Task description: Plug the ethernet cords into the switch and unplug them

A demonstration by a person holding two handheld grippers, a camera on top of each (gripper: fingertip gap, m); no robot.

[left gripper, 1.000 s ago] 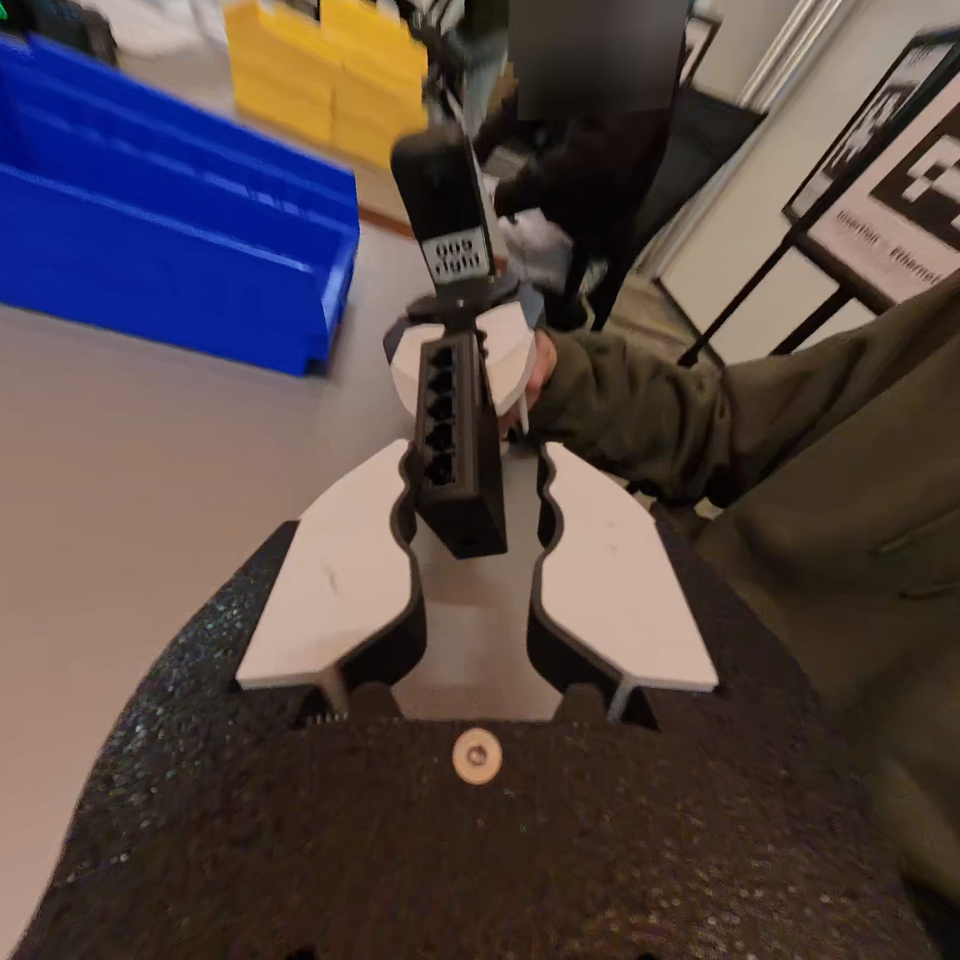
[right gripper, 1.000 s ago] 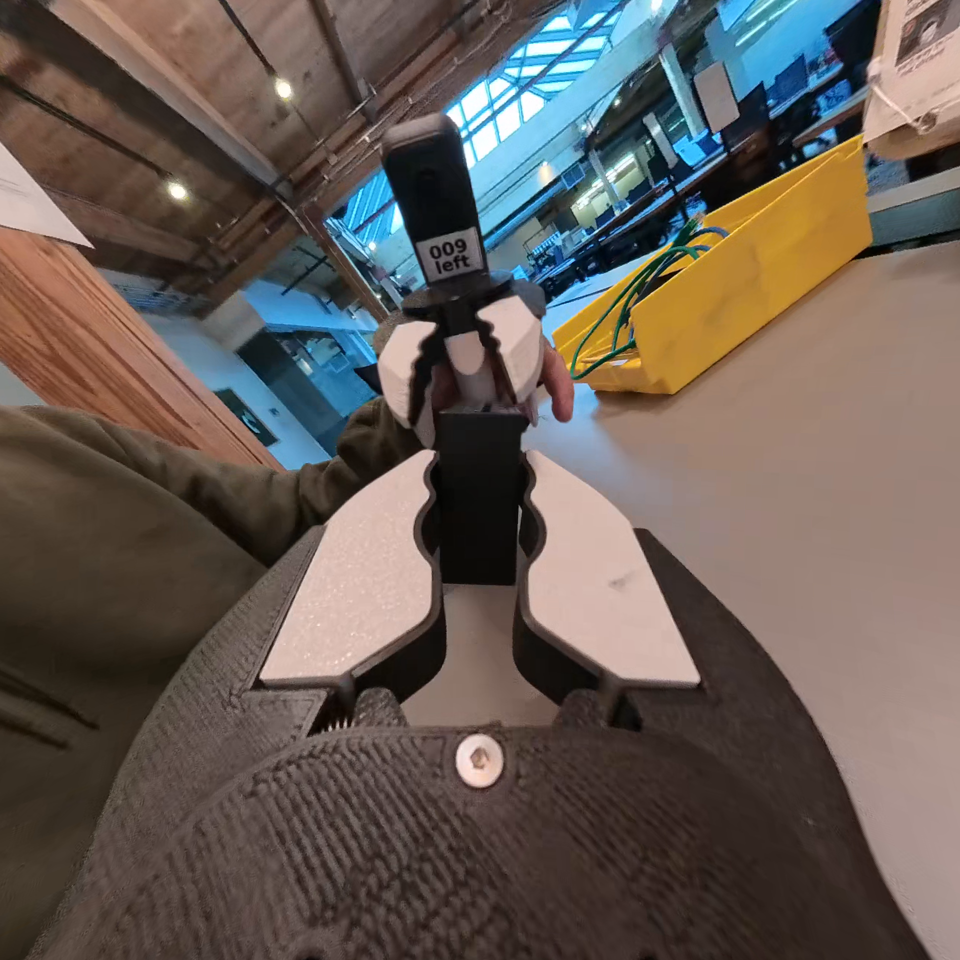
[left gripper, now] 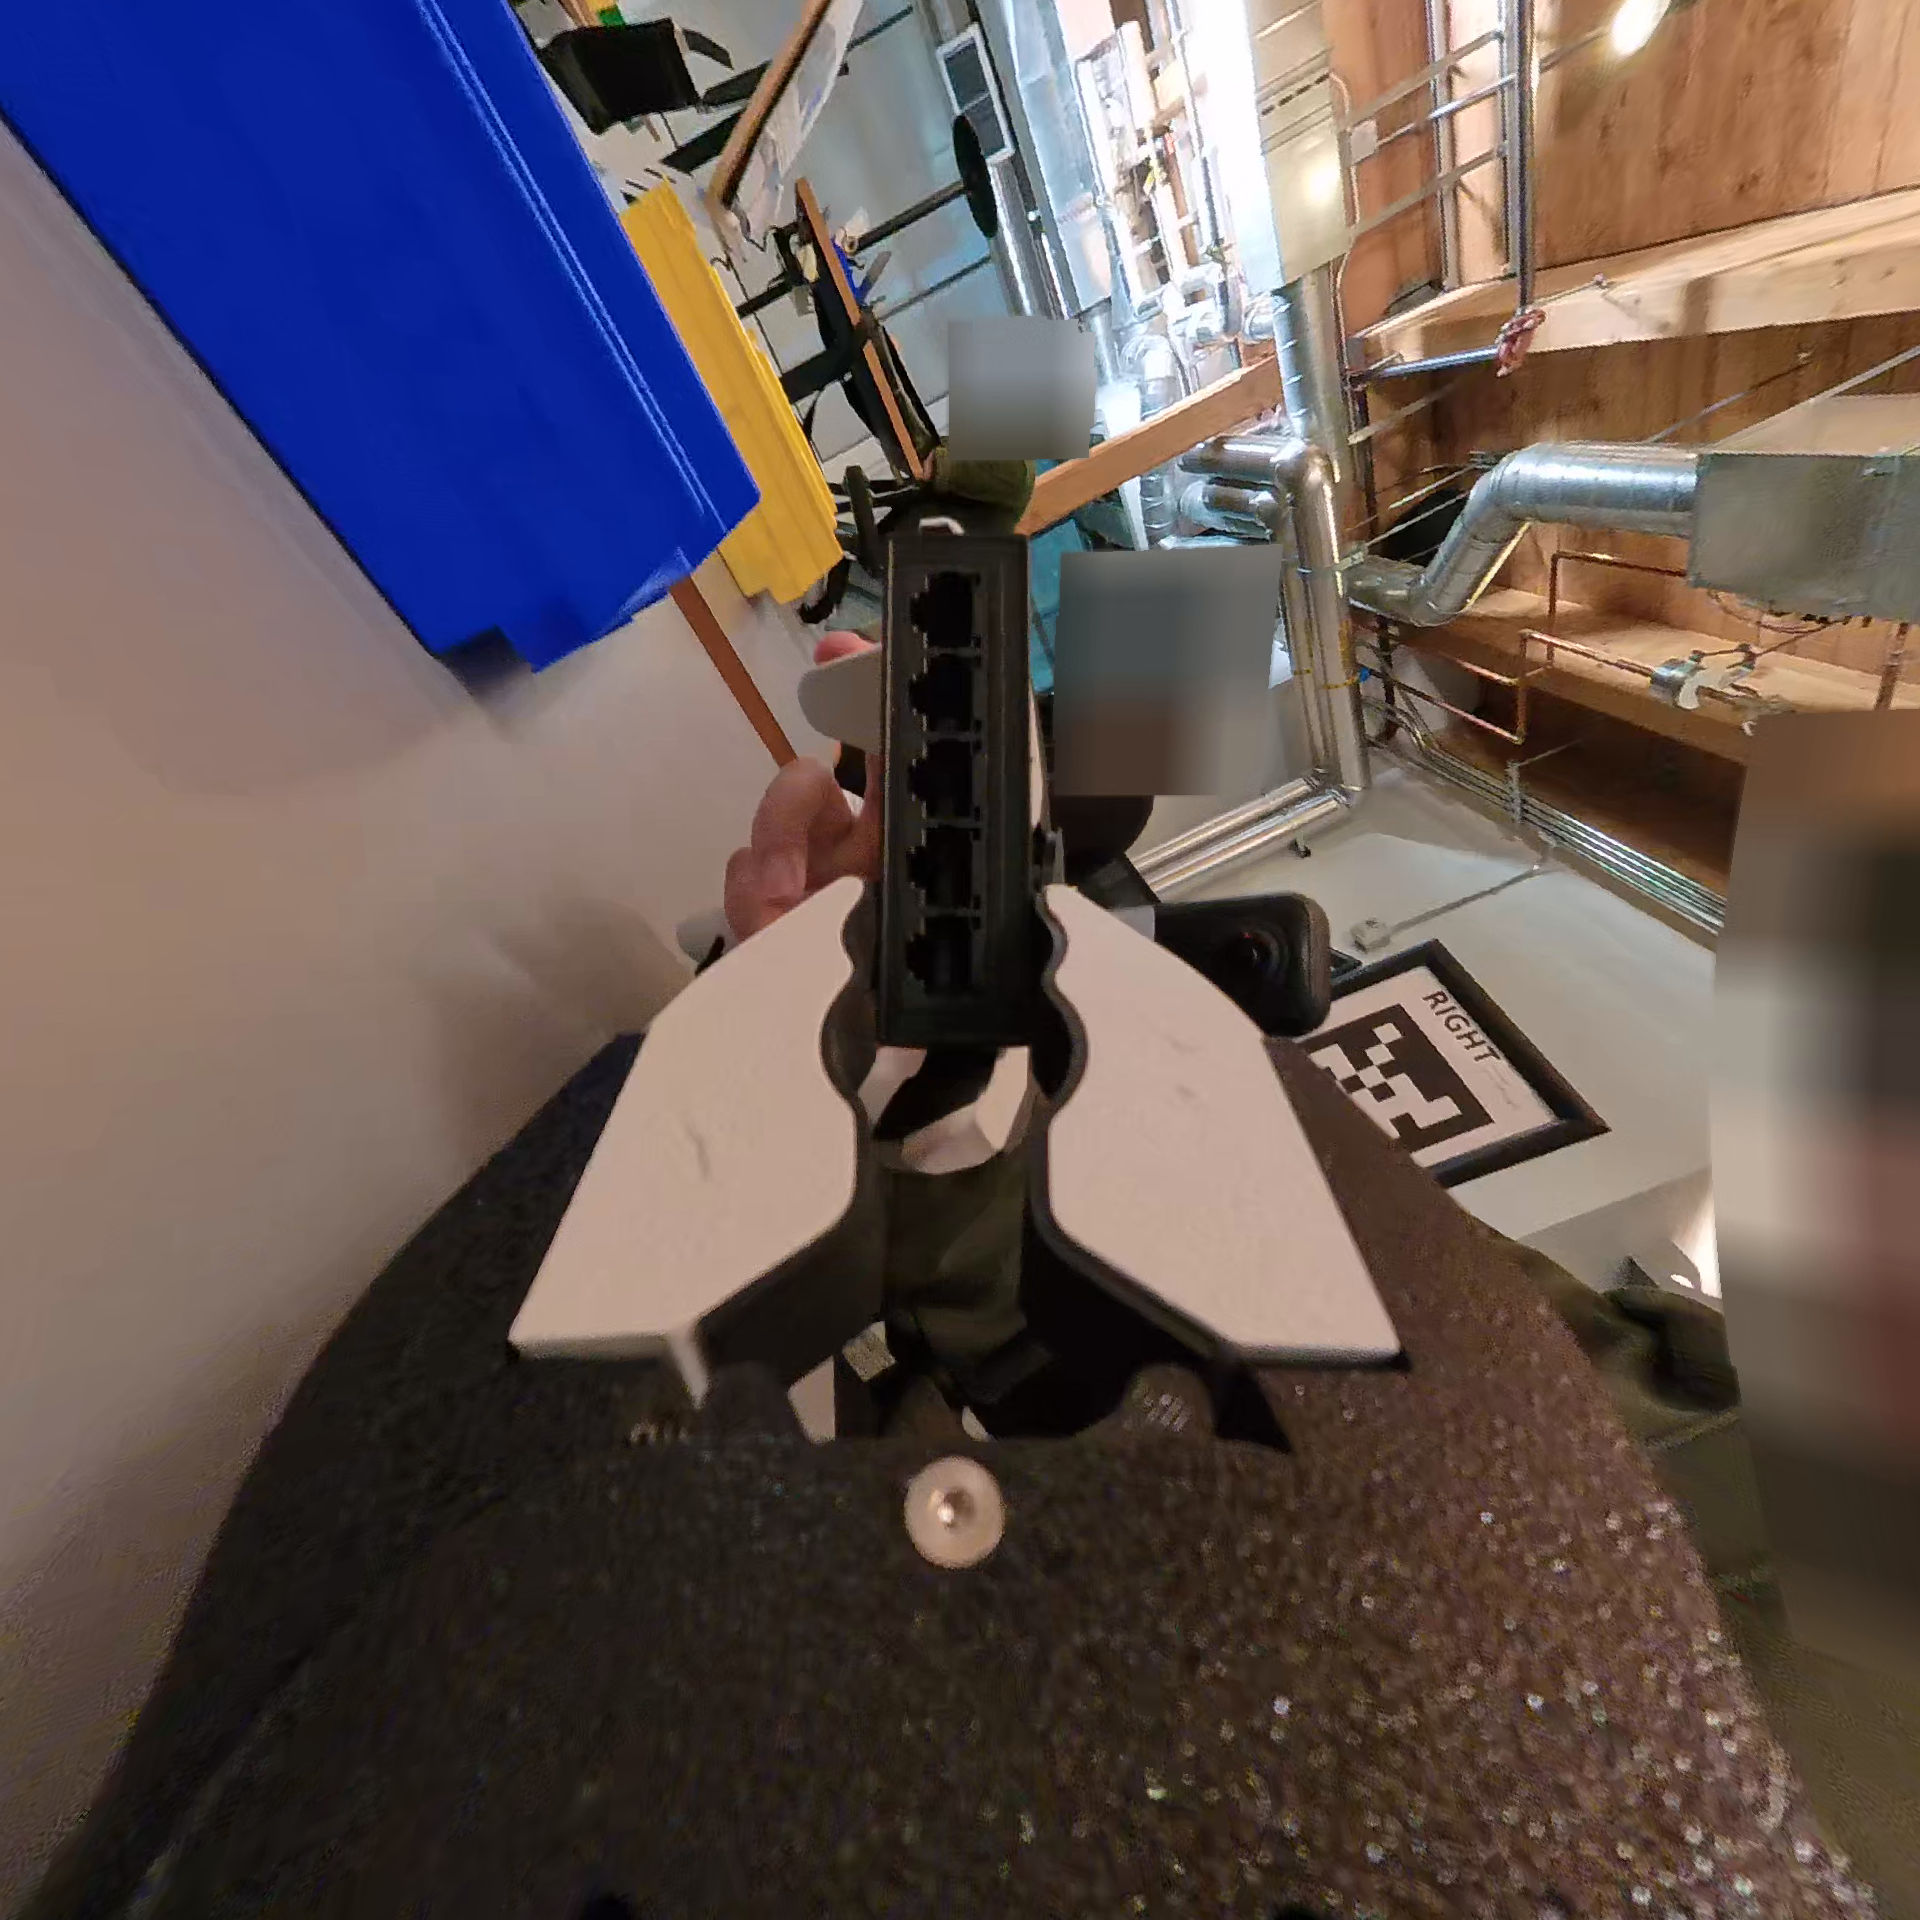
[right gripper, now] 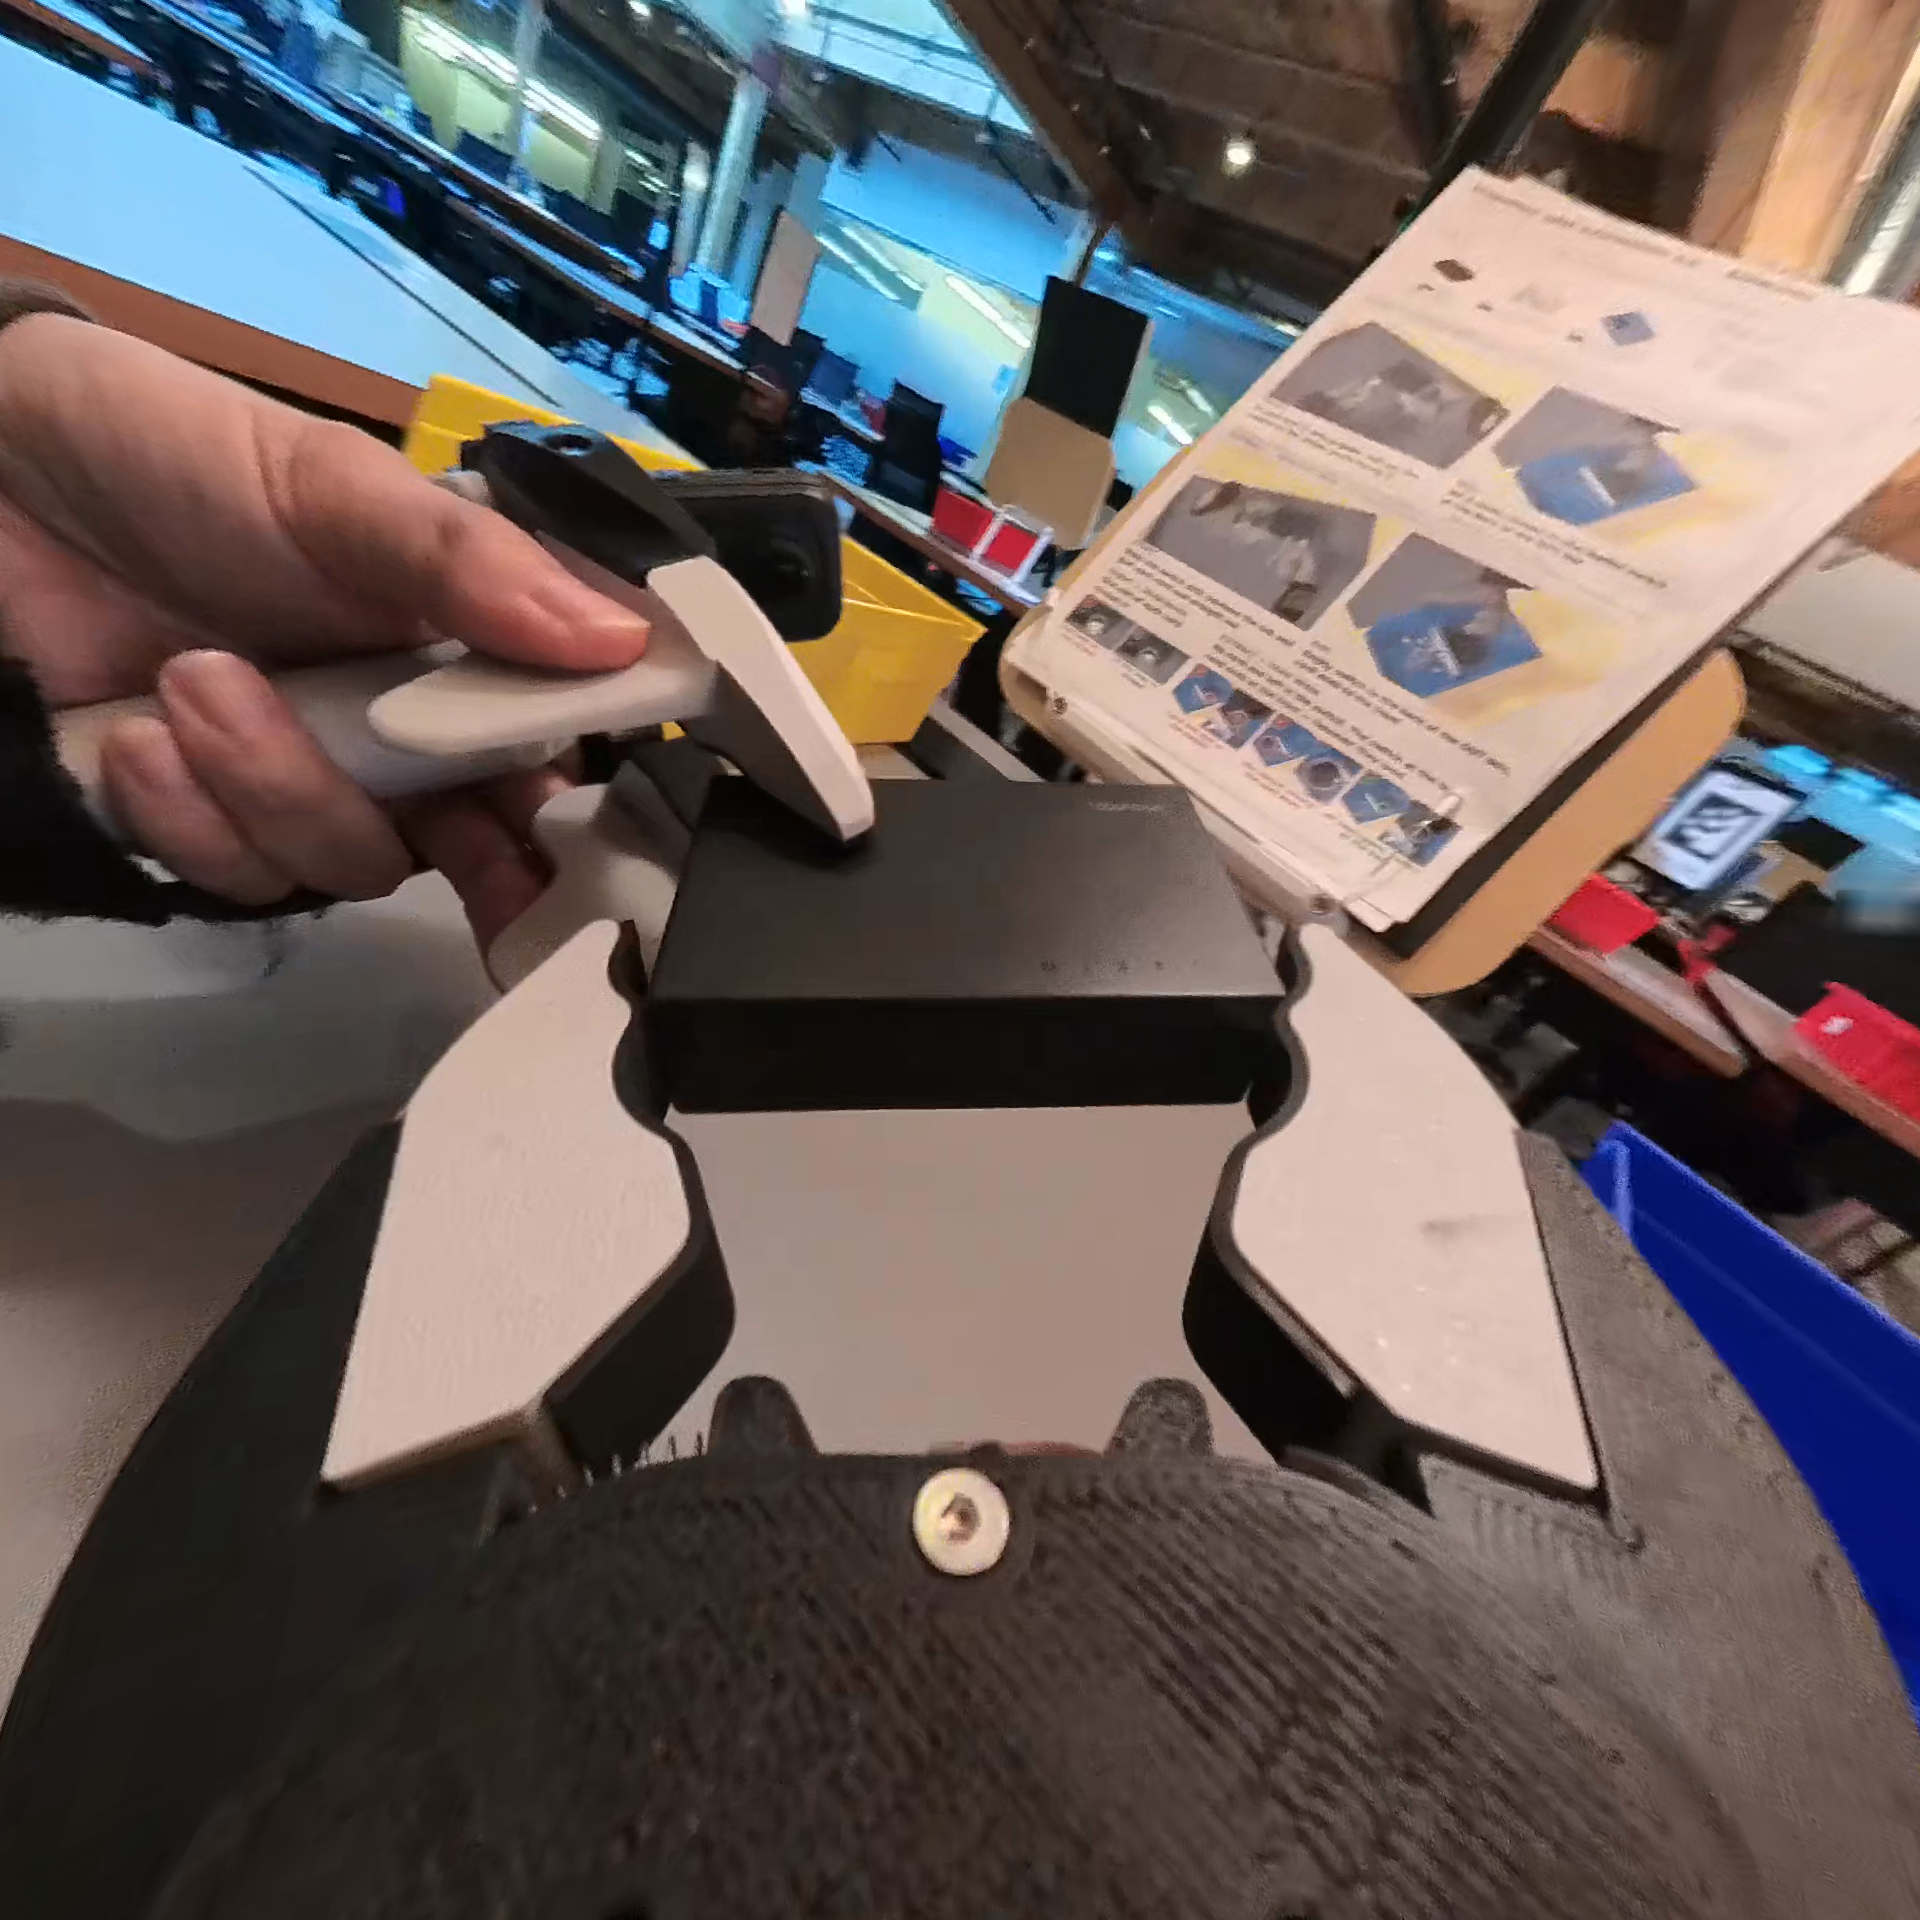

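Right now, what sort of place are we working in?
Probably a workshop or lab in an industrial building: exposed metal ducts, rows of workbenches behind, and blue and yellow parts bins on the table.

Switch [right gripper: 956, 935] matt plastic, seemingly; blue bin [left gripper: 395, 291] glossy.

Switch [left gripper: 958, 790] far end hidden behind own port face; blue bin [left gripper: 343, 281] left of switch cut by frame edge; instruction sheet [right gripper: 1455, 540] right of switch blurred.

Grey table [left gripper: 208, 935] (blue bin [left gripper: 364, 312] atop)
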